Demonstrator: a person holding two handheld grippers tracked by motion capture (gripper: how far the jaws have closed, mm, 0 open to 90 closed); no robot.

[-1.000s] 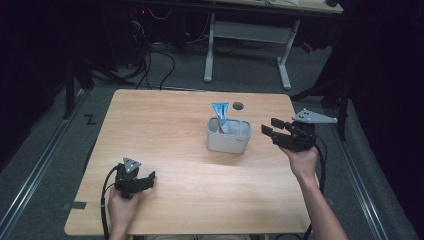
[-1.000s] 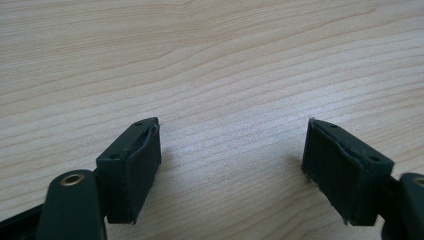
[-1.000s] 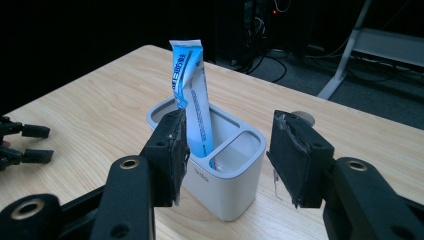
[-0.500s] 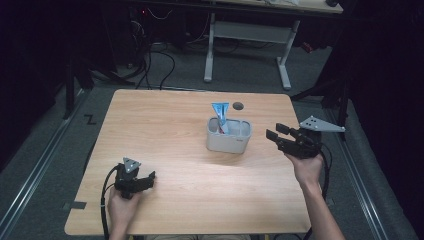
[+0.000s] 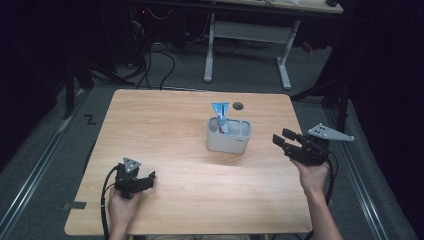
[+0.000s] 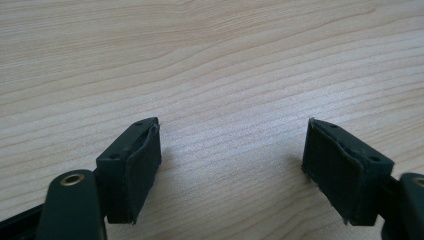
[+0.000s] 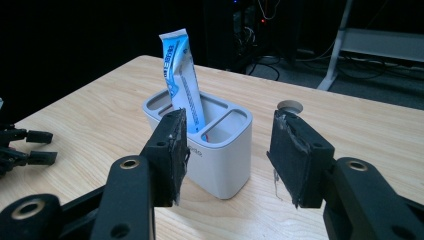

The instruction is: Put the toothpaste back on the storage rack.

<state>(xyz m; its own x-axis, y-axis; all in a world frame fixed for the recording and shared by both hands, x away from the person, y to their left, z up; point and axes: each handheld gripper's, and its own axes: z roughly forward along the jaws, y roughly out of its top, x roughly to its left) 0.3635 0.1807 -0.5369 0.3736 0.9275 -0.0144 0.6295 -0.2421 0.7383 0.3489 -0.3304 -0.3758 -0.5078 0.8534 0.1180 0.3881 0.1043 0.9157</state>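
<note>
The blue sachet (image 7: 181, 75) stands upright in one compartment of the white holder (image 5: 229, 141), leaning a little, its top well above the rim. The holder sits on the tabletop (image 5: 170, 125) a little toward 1 o'clock of the centre, with a small round grommet (image 5: 238, 105) just beyond it at 12 o'clock.

The right gripper (image 7: 227, 150) hangs at 3 o'clock of the holder, near it but apart, jaws spread and holding nothing, aimed level at the holder's wall. The risk, as I judge it: a level approach at this height meets the holder's body, not the sachet, and the light holder could slide or tip toward 9 o'clock. A pinch low on the thin sachet could also crumple it or lift the holder with it.

The left gripper (image 5: 134, 181) rests at 7 o'clock on the tabletop, released, nothing between its pads (image 6: 142, 165). It is well apart from the holder, so nothing steadies the holder if it is nudged.
</note>
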